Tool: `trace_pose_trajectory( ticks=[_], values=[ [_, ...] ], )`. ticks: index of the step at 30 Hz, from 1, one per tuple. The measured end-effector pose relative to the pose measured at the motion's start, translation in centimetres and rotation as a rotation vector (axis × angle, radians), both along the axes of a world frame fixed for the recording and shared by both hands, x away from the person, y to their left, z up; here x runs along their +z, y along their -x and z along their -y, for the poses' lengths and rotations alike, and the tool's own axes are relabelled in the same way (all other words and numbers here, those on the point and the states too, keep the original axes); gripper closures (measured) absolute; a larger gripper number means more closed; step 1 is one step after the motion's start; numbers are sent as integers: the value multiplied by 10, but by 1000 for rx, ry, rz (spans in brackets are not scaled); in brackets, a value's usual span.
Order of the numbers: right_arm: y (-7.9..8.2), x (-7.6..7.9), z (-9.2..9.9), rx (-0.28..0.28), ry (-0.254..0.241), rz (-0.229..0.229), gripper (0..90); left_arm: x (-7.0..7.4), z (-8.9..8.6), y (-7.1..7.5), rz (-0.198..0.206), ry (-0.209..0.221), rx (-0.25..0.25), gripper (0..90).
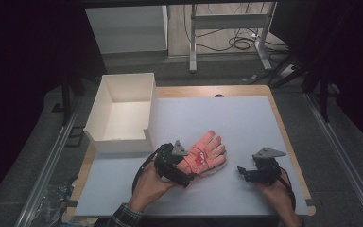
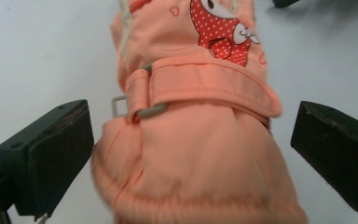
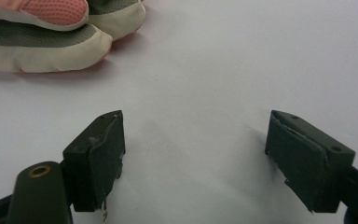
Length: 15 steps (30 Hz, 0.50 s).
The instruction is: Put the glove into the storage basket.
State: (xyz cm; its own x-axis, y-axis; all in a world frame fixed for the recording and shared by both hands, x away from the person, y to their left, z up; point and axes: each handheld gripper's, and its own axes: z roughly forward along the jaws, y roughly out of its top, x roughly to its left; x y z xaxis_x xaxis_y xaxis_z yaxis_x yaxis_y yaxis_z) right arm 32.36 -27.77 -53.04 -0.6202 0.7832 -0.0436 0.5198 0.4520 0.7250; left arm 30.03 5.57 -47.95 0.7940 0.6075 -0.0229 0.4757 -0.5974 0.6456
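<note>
On the white table [image 1: 246, 123], just right of the empty white box [image 1: 123, 111], a peach glove [image 1: 207, 153]. Left gripper [image 2: 191, 149] spread astride its cuff, not yet pinching: best squeezed below the strap [image 2: 205, 86]. Right gripper [image 3: 196, 158] spread, empty, near the fingertips [image 3: 51, 44].

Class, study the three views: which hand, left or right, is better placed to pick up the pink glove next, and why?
Left, probably. The left gripper already has the pink glove's cuff between its open jaws, without pressing it yet. The right gripper stands apart, its open jaws over bare white mat.
</note>
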Motion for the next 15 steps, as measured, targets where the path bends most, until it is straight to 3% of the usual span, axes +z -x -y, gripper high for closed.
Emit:
trace_pose_trajectory(
  ticks=[4, 10, 15],
  values=[
    [0, 0, 0, 1, -1, 1, 202, -13, 7, -3, -8, -38, 18, 0],
    [0, 0, 0, 0, -1, 1, 202, -26, 12, -1, 10, -84, 30, 0],
    [0, 0, 0, 1, 0, 1, 202, -29, 12, -1, 11, -78, 42, 0]
  ],
)
